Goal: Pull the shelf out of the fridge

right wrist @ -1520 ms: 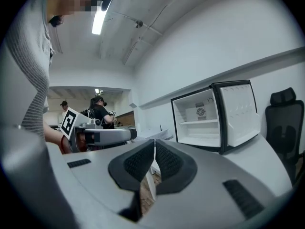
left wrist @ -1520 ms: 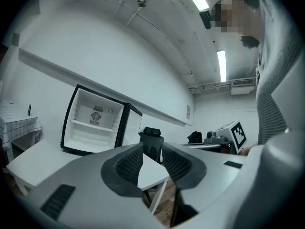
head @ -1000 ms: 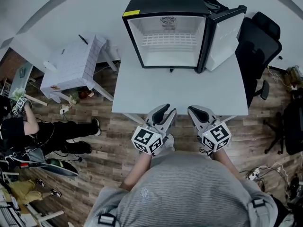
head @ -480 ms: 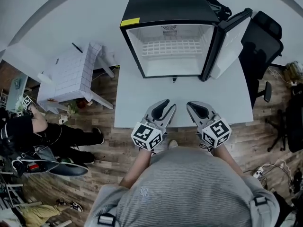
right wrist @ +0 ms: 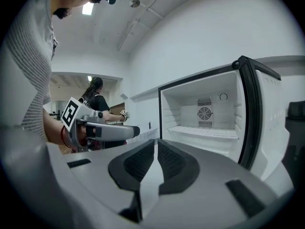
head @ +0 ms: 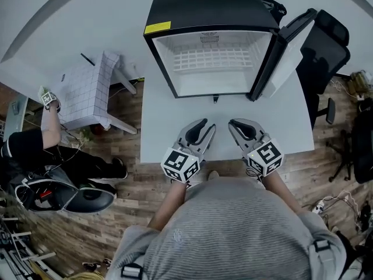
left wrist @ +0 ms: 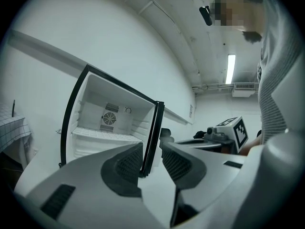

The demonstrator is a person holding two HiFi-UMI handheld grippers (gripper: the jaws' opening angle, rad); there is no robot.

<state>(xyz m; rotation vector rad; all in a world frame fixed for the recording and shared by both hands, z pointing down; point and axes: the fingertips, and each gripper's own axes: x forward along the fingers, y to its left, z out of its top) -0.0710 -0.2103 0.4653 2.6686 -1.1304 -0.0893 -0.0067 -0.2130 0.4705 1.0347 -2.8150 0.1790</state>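
Observation:
A black mini fridge [head: 210,7] stands at the far side of the white table [head: 169,115], its door [head: 285,51] swung open to the right. Inside, the white wire shelf [head: 213,59] sits in place across the upper part; it also shows in the left gripper view as the shelf [left wrist: 102,134] and in the right gripper view as the shelf [right wrist: 202,132]. My left gripper [head: 205,127] hovers over the table's near edge, slightly open and empty. My right gripper [head: 234,125] hangs beside it, shut on nothing. Both are well short of the fridge.
A black office chair [head: 326,45] stands right of the fridge door. A small white tiled table [head: 87,92] is on the wood floor at left, with a person [head: 35,150] sitting beside it and reaching up to it.
The view has drawn nearer, so the fridge looks larger. Both grippers have crept forward over the table's near edge. The person at left has raised an arm toward the tiled table.

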